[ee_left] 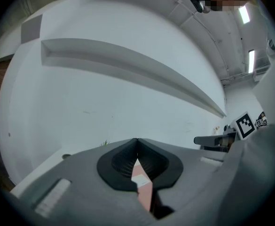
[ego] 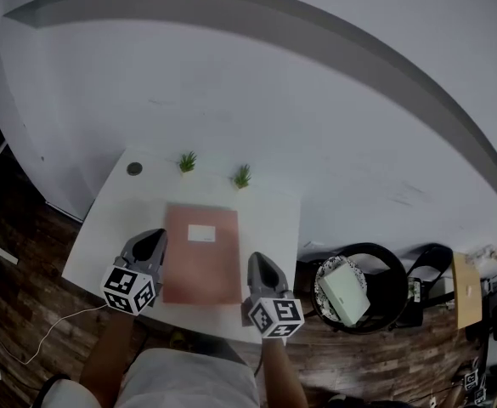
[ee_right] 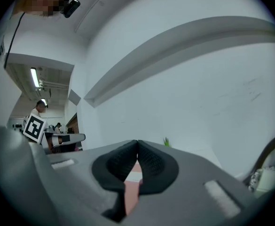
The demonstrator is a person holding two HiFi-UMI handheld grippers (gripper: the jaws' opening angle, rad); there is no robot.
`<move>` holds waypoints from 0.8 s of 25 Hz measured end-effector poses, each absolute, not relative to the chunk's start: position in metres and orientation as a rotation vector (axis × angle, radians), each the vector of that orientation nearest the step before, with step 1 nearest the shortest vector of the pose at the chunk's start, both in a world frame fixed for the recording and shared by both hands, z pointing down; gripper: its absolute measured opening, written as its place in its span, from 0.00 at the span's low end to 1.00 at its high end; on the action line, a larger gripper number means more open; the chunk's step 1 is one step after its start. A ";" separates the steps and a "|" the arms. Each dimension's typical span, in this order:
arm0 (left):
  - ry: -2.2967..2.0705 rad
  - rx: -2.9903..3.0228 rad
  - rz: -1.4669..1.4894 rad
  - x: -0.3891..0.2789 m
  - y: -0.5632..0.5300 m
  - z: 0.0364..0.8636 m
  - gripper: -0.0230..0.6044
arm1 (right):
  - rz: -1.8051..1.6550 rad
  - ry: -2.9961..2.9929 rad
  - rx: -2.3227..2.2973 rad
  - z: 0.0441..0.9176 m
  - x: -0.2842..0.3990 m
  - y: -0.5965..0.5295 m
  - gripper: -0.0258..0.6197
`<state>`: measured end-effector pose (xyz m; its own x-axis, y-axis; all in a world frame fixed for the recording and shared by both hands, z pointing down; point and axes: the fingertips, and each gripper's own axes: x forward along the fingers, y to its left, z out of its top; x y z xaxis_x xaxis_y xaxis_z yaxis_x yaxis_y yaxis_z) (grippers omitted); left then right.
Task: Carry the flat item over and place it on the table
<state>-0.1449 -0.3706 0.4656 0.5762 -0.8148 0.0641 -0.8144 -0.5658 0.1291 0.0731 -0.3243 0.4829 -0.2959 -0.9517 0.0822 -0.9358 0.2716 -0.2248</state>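
The flat item [ego: 201, 262] is a pink folder with a white label [ego: 202, 233], lying on the white table [ego: 269, 219] near its front edge. My left gripper [ego: 155, 238] sits just off the folder's left edge and my right gripper [ego: 255, 260] just off its right edge. In the left gripper view the jaws [ee_left: 137, 140] meet at their tips, and a strip of the folder [ee_left: 144, 192] shows through the slit behind them. The right gripper [ee_right: 137, 142] is shut the same way over the pink surface [ee_right: 131, 192]. Neither pair of tips has anything between it.
Two small green plants [ego: 187, 161] [ego: 242, 176] and a dark round disc [ego: 134, 168] stand along the table's back edge by the white wall. A black bin [ego: 384, 266] holding a pale box [ego: 343, 294] stands on the wooden floor at the right, beside a brown envelope [ego: 466, 289].
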 end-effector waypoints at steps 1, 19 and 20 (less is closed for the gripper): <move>-1.387 2.668 -0.012 -0.146 -0.371 0.461 0.05 | -0.343 2.445 -1.823 0.479 0.073 -0.324 0.04; -1.457 2.761 -0.085 -0.163 -0.375 0.409 0.05 | -0.229 2.377 -1.918 0.441 0.094 -0.317 0.04; -1.457 2.762 -0.093 -0.164 -0.375 0.407 0.05 | -0.223 2.375 -1.922 0.438 0.095 -0.317 0.04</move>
<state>-0.1638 -0.3748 0.4065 0.5632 -0.8251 -0.0444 -0.8241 -0.5648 0.0433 0.0949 -0.3168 0.4385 -0.2106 -0.9771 0.0306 -0.9657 0.2031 -0.1617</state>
